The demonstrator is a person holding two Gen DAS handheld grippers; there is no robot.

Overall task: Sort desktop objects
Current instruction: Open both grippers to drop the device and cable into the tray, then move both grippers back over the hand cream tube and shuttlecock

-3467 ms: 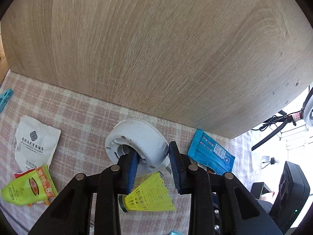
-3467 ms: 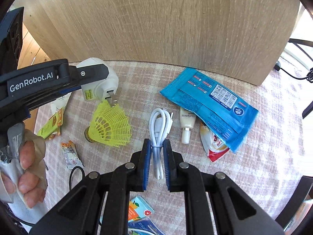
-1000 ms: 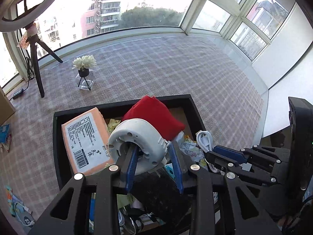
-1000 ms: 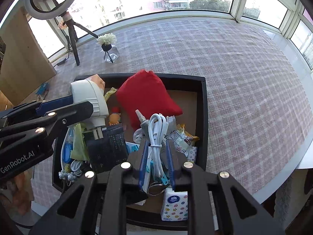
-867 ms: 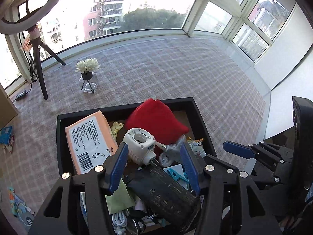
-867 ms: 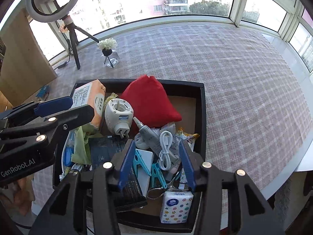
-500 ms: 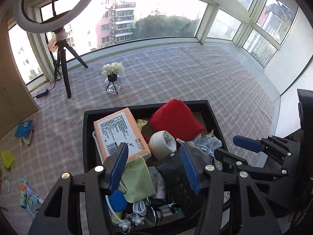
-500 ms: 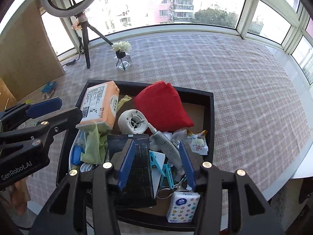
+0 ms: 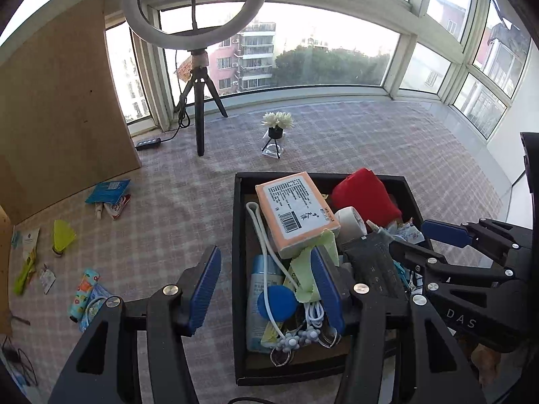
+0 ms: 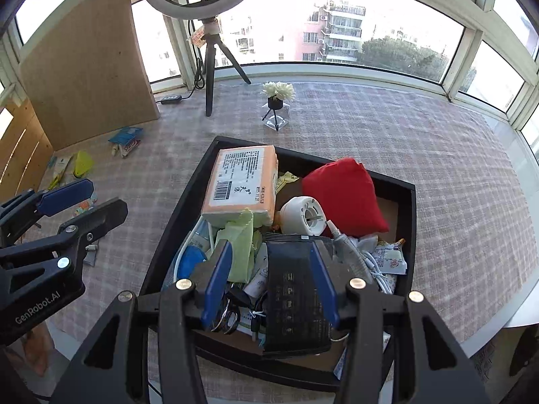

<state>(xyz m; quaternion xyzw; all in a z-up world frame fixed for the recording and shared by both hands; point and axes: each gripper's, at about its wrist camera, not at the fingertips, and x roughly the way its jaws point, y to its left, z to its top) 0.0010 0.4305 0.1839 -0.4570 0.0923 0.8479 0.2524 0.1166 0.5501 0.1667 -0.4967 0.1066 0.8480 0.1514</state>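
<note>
The black tray (image 9: 240, 222) (image 10: 175, 215) is heaped with objects. Among them are an orange tissue pack (image 9: 296, 212), a red pouch (image 10: 340, 195), a white round plug (image 9: 350, 224) (image 10: 303, 215), a white cable (image 10: 374, 266) and a black power strip (image 10: 293, 289). My left gripper (image 9: 265, 254) hangs open over the tray's left wall with nothing between its pads. My right gripper (image 10: 271, 249) stands open above the power strip, holding nothing. On the checked cloth to the left lie a yellow shuttlecock (image 9: 62, 235) and a blue wipes pack (image 9: 107, 190).
A ring light on a tripod (image 9: 198, 118) and a small flower vase (image 9: 276, 131) stand behind the tray. A wooden board (image 9: 60, 118) walls off the left. Several small packets (image 9: 84, 289) lie near the left front. The table edge (image 10: 525, 289) runs close on the right.
The left gripper let go of the white plug and the right one let go of the white cable. Both now lie in the tray. Both grippers opened, rose and drew back leftward.
</note>
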